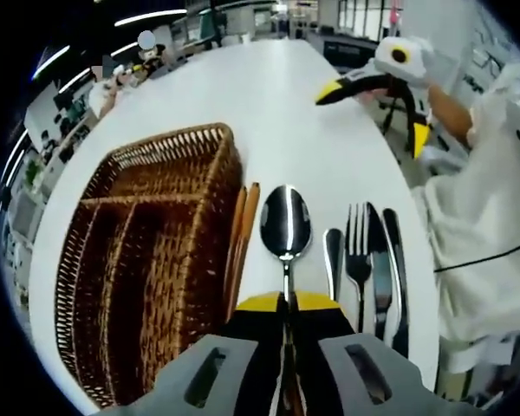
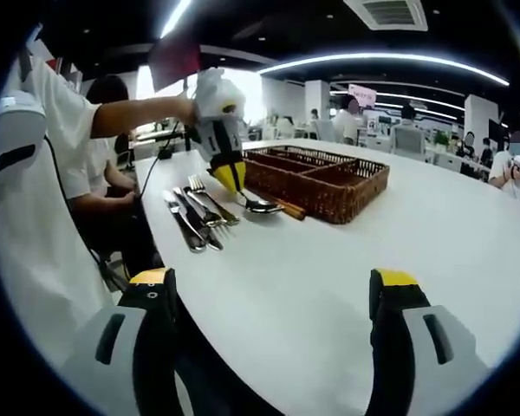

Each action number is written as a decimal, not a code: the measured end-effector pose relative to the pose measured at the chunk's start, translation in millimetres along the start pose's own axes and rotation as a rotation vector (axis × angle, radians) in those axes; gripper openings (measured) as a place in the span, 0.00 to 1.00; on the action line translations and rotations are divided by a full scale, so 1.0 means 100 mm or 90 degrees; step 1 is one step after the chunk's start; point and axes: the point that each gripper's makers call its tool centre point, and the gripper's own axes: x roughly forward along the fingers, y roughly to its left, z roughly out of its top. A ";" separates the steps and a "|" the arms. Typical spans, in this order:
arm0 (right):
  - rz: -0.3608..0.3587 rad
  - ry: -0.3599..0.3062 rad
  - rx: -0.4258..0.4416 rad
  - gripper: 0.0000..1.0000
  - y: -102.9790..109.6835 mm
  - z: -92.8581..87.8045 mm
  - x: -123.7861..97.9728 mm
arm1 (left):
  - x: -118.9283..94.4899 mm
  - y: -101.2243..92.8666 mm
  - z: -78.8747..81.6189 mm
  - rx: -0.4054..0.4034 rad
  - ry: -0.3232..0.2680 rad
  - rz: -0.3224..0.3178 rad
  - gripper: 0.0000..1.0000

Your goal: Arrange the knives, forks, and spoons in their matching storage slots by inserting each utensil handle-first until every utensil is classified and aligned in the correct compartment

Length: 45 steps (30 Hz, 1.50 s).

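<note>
Spoon is gripped by its handle between the closed yellow-tipped jaws of the left gripper; in the left gripper view its long axis runs from 6 o'clock to 12 o'clock, with the polished oval bowl pointing away from the camera toward 12 and the slim handle toward the jaws. The metal is mirror-bright, with a streak of ceiling light reflected along the bowl. At 9 o'clock of the spoon a pair of brown wooden chopsticks is seen lying against the wall of a woven wicker basket, rectangular, brown and divided into long compartments. At 3 o'clock of the spoon a second spoon, a four-tined fork and glossy knives are laid side by side on the smooth white table, parallel to the held spoon.

In the right gripper view the left gripper is seen at 11 o'clock, held by a person's hand, with the spoon just beside the basket; whether the bowl touches the table cannot be told. The flatware row lies at 9 o'clock of it. The right gripper is held wide open, its black, yellow-capped jaws well apart above the bare table, gripping nothing.
</note>
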 end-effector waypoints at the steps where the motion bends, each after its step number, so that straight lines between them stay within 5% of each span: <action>1: 0.000 0.001 0.001 0.95 0.00 0.00 0.00 | 0.00 0.01 0.01 0.001 -0.006 0.004 0.01; 45: -0.010 -0.010 -0.021 0.93 0.02 0.20 0.06 | -0.45 0.23 0.41 0.016 -0.077 0.053 0.02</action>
